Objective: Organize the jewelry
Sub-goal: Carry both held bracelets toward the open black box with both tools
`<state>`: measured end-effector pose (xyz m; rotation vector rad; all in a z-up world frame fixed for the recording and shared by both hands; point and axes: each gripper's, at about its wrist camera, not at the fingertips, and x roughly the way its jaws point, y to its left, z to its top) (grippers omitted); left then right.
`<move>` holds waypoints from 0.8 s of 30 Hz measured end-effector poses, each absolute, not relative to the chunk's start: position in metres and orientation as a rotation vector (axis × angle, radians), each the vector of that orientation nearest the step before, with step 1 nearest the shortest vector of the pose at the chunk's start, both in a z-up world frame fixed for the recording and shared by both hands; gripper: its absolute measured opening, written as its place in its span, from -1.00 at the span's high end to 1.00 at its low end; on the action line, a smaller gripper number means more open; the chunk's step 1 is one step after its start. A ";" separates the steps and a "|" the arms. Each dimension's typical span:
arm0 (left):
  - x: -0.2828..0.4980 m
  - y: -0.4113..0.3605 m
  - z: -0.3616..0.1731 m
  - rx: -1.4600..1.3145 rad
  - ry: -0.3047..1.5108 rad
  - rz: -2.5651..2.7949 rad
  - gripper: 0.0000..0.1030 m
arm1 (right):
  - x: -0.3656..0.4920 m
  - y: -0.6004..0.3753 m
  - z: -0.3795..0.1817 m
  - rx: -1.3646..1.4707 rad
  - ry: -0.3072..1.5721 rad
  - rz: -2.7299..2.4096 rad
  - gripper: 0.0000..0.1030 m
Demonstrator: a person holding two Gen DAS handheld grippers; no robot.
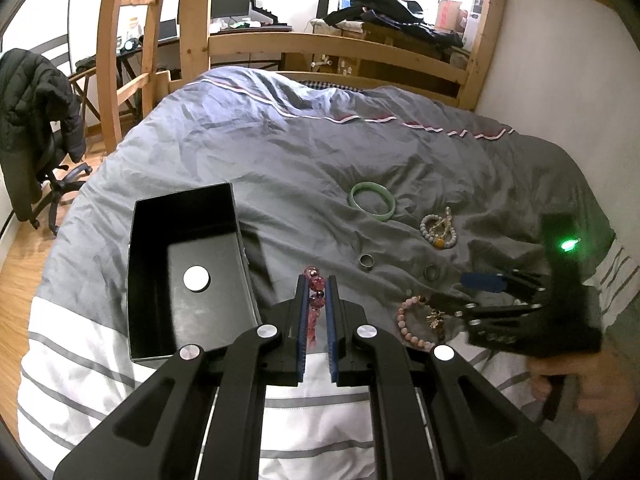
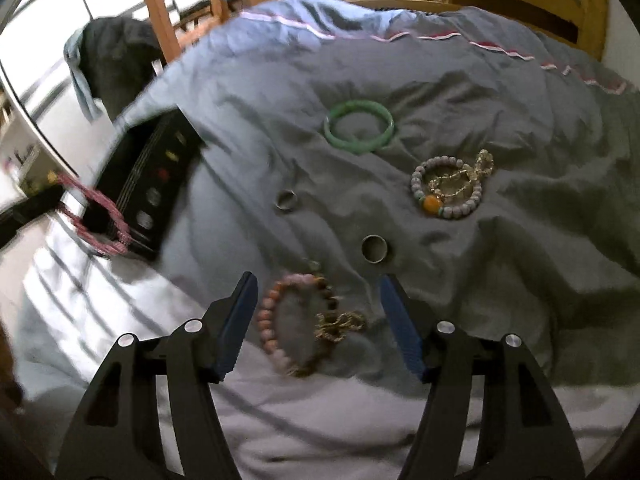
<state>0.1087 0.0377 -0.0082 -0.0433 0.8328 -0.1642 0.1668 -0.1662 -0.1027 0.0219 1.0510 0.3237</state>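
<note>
My left gripper (image 1: 316, 280) is shut on a red bead bracelet (image 1: 316, 286), which hangs between its blue pads just right of an open black box (image 1: 160, 216). A white disc (image 1: 196, 278) lies on the box floor. My right gripper (image 2: 318, 280) is open and points down at the bed. A pink bead bracelet (image 2: 266, 312) with a gold charm lies on the cover between its fingers, untouched. In the left wrist view the right gripper (image 1: 450, 292) shows blurred above that pink bracelet (image 1: 404, 320).
On the grey bed cover (image 1: 280, 152) lie a green bangle (image 2: 358, 147), a pale bead bracelet with an orange bead (image 2: 432, 203) and two metal rings (image 2: 287, 200) (image 2: 375, 249). A wooden bed frame (image 1: 256, 38) stands behind, a chair with a jacket (image 1: 36, 120) at left.
</note>
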 end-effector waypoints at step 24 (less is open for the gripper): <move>0.109 0.033 -0.003 -0.024 0.816 -0.164 0.84 | 0.163 -0.165 -0.035 0.112 0.887 0.408 0.83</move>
